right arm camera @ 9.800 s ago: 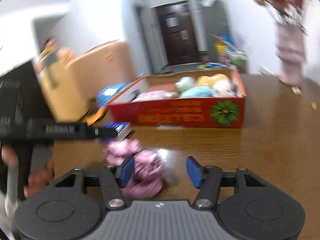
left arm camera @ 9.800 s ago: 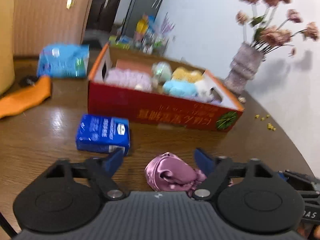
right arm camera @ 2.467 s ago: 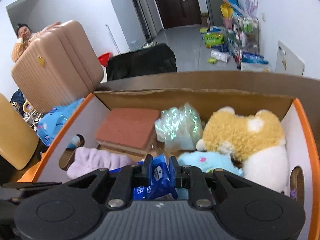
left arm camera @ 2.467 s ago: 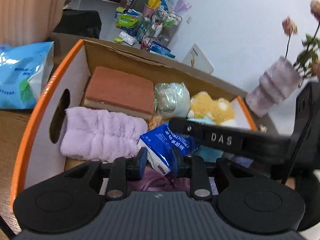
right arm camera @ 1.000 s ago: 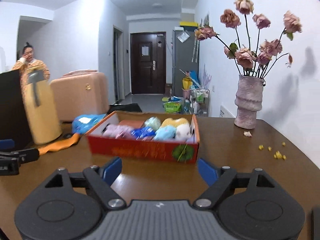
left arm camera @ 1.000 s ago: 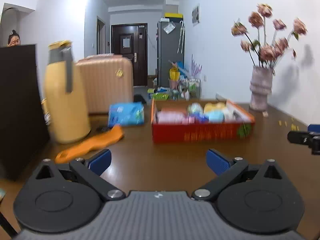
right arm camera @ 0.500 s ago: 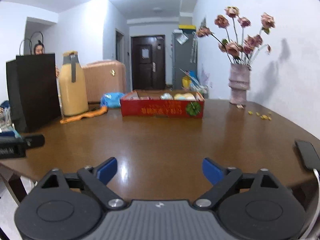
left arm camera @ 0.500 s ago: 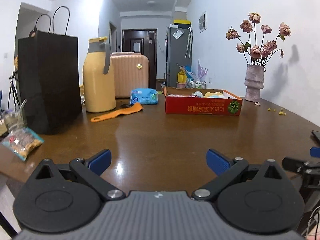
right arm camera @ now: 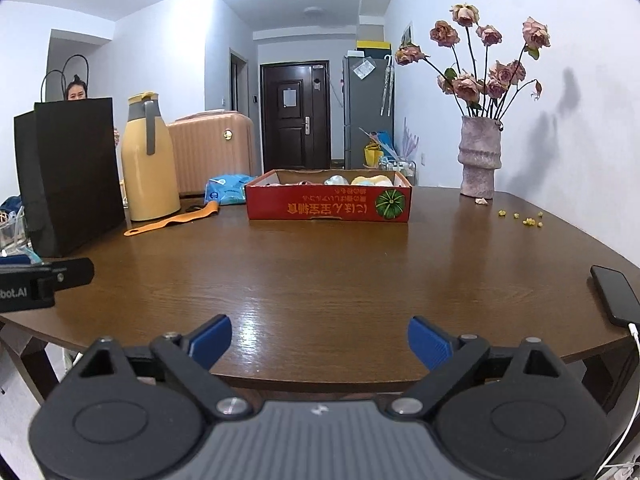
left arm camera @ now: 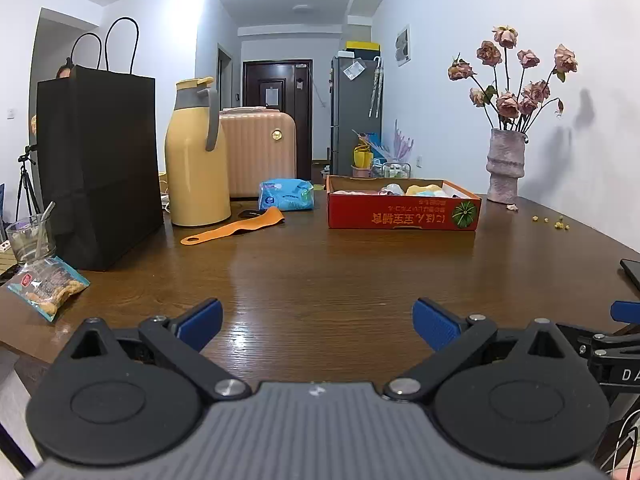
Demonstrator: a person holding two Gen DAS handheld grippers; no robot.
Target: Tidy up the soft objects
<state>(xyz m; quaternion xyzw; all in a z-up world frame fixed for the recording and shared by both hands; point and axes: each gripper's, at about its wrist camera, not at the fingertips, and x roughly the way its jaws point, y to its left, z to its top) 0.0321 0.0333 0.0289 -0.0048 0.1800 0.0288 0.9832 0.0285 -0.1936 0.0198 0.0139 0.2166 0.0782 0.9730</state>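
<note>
Both empty and wide apart: left gripper [left arm camera: 316,322] and right gripper [right arm camera: 319,339], low at the near edge of the table [right arm camera: 340,264], holding nothing. Soft toys [right arm camera: 370,180] tucked in the red box [right arm camera: 328,202], far across the table. Probably the sorting step all done; next, maybe just a look around for any soft thing left out.
</note>
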